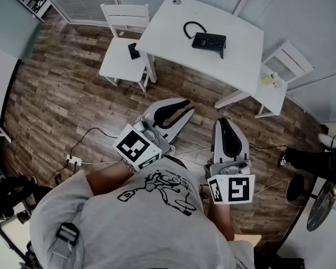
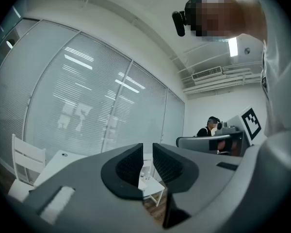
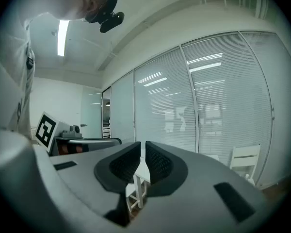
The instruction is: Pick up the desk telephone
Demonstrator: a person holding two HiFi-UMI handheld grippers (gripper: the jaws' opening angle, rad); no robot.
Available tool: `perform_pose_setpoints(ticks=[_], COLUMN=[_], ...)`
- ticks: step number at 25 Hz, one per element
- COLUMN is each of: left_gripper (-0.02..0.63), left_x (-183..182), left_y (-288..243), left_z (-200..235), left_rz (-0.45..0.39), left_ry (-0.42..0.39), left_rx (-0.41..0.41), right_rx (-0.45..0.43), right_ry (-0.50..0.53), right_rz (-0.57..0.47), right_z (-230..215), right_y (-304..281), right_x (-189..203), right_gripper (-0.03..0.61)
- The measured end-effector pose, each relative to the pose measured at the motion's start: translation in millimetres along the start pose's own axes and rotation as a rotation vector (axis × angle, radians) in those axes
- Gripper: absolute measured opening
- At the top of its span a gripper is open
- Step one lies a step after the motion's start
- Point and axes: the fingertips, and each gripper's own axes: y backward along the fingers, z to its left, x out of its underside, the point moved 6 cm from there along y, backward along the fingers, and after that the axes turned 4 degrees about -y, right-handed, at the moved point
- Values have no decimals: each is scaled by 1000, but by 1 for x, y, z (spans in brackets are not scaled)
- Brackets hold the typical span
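Note:
A black desk telephone (image 1: pixel 209 41) with a curled cord lies on the white table (image 1: pixel 235 55) at the far side of the room. Both grippers are held close to the person's chest, well short of the table. My left gripper (image 1: pixel 182 110) points up and to the right, its jaws shut with nothing between them. My right gripper (image 1: pixel 226 129) points straight ahead, also shut and empty. In the left gripper view the black pads (image 2: pixel 131 166) stand close together; the right gripper view shows its pads (image 3: pixel 157 163) likewise, with a table leg behind. The phone is in neither gripper view.
A white chair (image 1: pixel 123 55) with a small dark object (image 1: pixel 134 51) on its seat stands left of the table; another white chair (image 1: pixel 283 74) stands at its right. Cables and a power strip (image 1: pixel 74 160) lie on the wooden floor. A second person's legs (image 1: pixel 316 161) are at the right edge.

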Motion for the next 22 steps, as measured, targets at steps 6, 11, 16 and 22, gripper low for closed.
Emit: perform_pose_setpoints(ticks=[6,11,16,22], left_gripper=[58,58,58,58], left_x=[18,19,15,6], left_y=[-12,-26,-41,-66], left_z=[-4,6,38,95], left_rz=[25,29,18,7], left_ry=[24,27,24,38], left_rx=[-2,-7,-24,-28], right_rx=[-22,-25,-23,-17], right_ry=[9,4,5,16], right_rz=[-2,12,14,22], right_z=[-9,-20,-32,-44], right_y=[-3,-16,-48,-106], right_x=[6,7,4,-6], right_gripper=[28,28,28,28])
